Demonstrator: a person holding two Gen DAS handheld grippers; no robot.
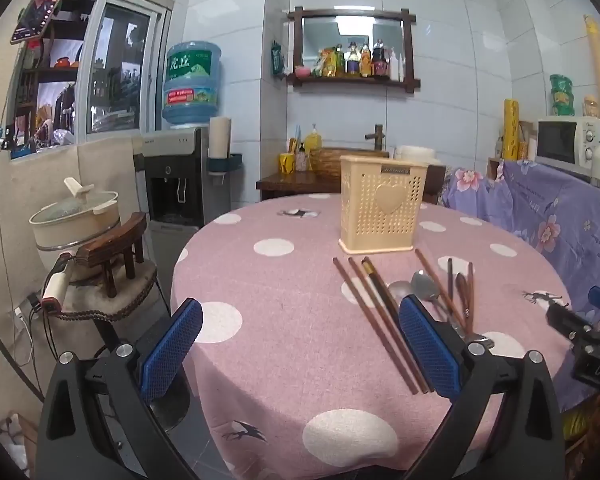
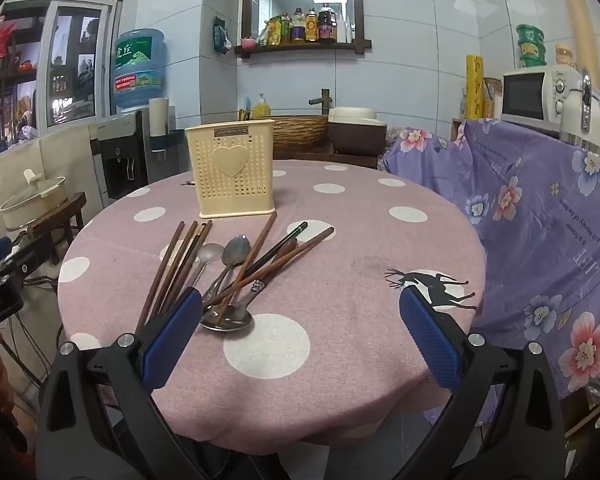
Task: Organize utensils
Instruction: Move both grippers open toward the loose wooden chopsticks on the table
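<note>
A cream perforated utensil holder (image 1: 382,204) with a heart on its front stands upright on the pink polka-dot round table (image 1: 284,320); it also shows in the right wrist view (image 2: 231,174). In front of it lie several brown chopsticks (image 1: 374,320) (image 2: 172,268) and metal spoons (image 1: 424,286) (image 2: 234,250), loosely piled. My left gripper (image 1: 300,344) is open and empty above the table, just left of the pile. My right gripper (image 2: 300,336) is open and empty, its left finger beside a spoon bowl (image 2: 226,318).
A purple floral cloth (image 2: 540,220) covers furniture at the right, with a microwave (image 2: 536,94) on top. A water dispenser (image 1: 176,176), a pot (image 1: 74,220) and a wooden stool (image 1: 112,256) stand left of the table. A basin and counter (image 2: 300,130) are behind it.
</note>
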